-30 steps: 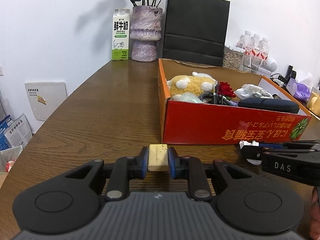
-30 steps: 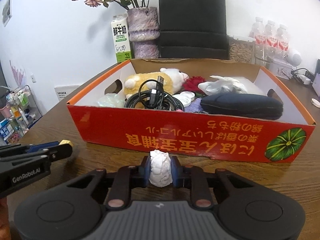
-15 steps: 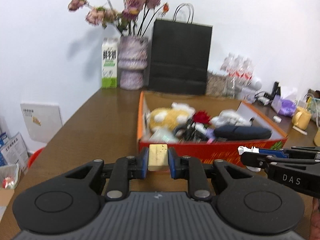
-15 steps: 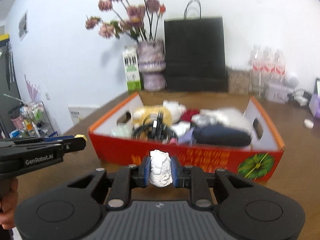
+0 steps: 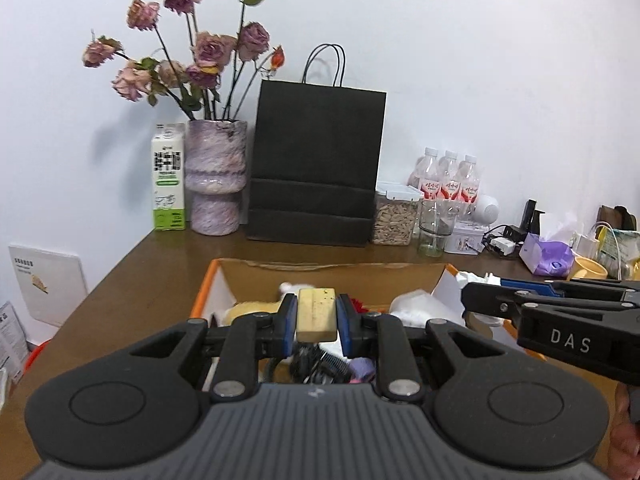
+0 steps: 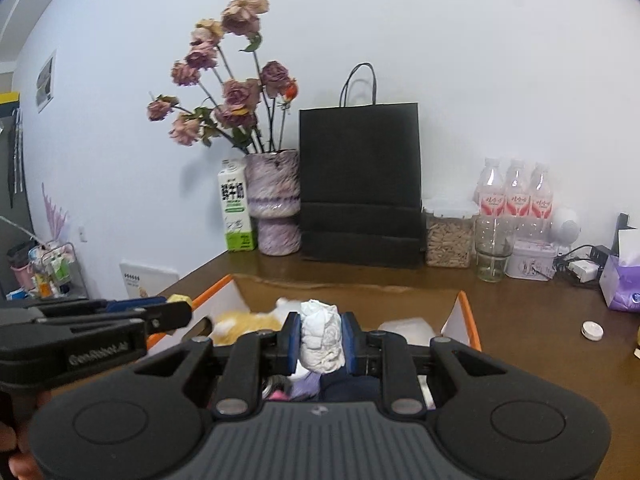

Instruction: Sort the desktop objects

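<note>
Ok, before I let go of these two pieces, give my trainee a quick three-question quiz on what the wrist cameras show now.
1. True or false: the left hand-held gripper is shut on a yellowish block.
2. What does the right hand-held gripper hold? A) a crumpled white wad B) a bottle cap C) a cable
3. Fill in: below both loads lies the open orange ____.

Key
1. True; both pads press its sides.
2. A, the crumpled white wad.
3. box; a yellow plush toy already lies inside.
</note>
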Demonstrator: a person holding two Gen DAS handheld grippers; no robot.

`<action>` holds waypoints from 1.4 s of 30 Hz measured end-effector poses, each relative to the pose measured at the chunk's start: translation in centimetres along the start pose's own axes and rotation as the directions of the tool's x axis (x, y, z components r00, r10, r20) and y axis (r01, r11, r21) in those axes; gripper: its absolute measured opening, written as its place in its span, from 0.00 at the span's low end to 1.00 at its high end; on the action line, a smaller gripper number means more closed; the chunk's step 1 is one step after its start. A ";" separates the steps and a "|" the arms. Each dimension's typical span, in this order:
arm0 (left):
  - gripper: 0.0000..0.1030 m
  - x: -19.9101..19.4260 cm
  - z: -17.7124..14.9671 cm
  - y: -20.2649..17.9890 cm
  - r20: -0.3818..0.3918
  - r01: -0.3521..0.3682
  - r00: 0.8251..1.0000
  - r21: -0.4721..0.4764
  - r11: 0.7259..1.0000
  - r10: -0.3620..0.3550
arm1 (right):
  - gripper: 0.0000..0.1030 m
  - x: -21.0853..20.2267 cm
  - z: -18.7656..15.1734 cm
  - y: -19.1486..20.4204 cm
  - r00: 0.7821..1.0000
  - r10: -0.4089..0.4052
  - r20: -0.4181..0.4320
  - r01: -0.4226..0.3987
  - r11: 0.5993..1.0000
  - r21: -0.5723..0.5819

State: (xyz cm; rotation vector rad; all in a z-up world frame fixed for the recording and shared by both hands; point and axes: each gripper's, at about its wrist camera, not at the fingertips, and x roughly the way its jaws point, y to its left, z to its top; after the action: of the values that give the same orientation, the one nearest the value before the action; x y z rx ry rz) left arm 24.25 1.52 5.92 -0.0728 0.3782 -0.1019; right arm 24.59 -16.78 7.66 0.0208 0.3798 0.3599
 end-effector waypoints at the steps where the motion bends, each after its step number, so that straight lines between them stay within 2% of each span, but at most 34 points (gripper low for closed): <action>1: 0.21 0.9 0.1 -0.1 -0.004 0.000 1.000 -0.009 1.000 0.000 | 0.20 0.6 0.1 -0.3 1.000 0.001 0.001 -0.001 1.000 0.004; 6: 0.21 5.0 0.4 -0.2 -0.027 -0.024 0.999 -0.025 0.999 0.023 | 0.20 4.8 0.3 -1.4 1.000 0.020 -0.016 -0.019 0.999 0.034; 10: 0.21 7.5 -0.9 0.2 -0.044 -0.054 0.998 -0.006 0.999 0.054 | 0.20 7.4 -0.8 -2.1 0.999 0.030 -0.034 -0.028 0.998 0.057; 12: 0.21 8.6 -1.7 0.6 -0.093 -0.049 0.994 -0.002 0.999 0.049 | 0.20 8.3 -1.7 -2.3 0.998 0.025 -0.065 -0.022 0.999 0.044; 14: 0.21 8.9 -2.1 0.8 -0.109 -0.041 0.993 -0.002 0.999 0.041 | 0.20 8.9 -2.3 -2.3 0.997 0.010 -0.083 -0.008 1.000 0.025; 21: 0.21 8.6 -2.6 0.3 -0.084 -0.077 0.993 0.047 0.996 0.081 | 0.21 9.3 -3.1 -1.9 0.995 0.010 -0.099 -0.008 1.000 0.013; 24: 0.23 8.4 -2.6 0.1 -0.068 -0.085 0.994 0.054 0.995 0.089 | 0.28 8.9 -3.1 -2.0 0.996 0.005 -0.089 -0.003 1.000 0.016; 25: 0.28 8.3 -2.6 0.0 -0.061 -0.089 0.994 0.055 0.995 0.092 | 0.33 8.7 -3.0 -2.0 0.996 0.003 -0.085 -0.002 1.000 0.012; 27: 0.43 7.9 -2.4 0.1 -0.047 -0.090 0.995 0.049 0.995 0.092 | 0.63 8.2 -2.8 -2.2 0.998 -0.002 -0.069 0.002 1.000 0.004; 29: 0.75 7.1 -2.2 0.2 -0.014 -0.112 0.993 0.040 0.993 0.113 | 0.84 7.3 -2.5 -2.3 0.999 -0.012 -0.037 0.012 1.000 -0.001; 30: 0.83 6.7 -2.1 0.2 0.006 -0.136 0.991 0.039 0.990 0.136 | 0.91 6.9 -2.3 -2.4 0.999 -0.020 -0.024 0.020 1.000 -0.004; 31: 0.99 6.3 -2.0 0.2 0.032 -0.161 0.987 0.035 0.986 0.160 | 0.94 6.6 -2.1 -2.5 1.000 -0.024 -0.012 0.024 1.000 -0.003; 32: 1.00 5.9 -2.0 0.2 0.056 -0.179 0.983 0.026 0.983 0.178 | 1.00 6.2 -2.0 -2.7 1.000 -0.028 -0.001 0.028 1.000 0.004; 34: 1.00 5.3 -1.9 0.4 0.091 -0.190 0.978 0.009 0.982 0.188 | 1.00 5.7 -1.7 -2.8 0.999 -0.035 0.015 0.034 0.999 0.008; 42: 1.00 4.9 -1.5 0.2 0.096 -0.183 0.979 0.015 0.983 0.180 | 1.00 5.0 -1.4 -2.4 0.998 -0.053 0.018 0.054 0.998 -0.017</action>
State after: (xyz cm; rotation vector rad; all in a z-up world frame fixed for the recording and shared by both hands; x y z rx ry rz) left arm 28.21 1.06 2.72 -0.0192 0.2880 0.0774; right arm 29.21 -17.40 4.35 -0.0032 0.3589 0.3099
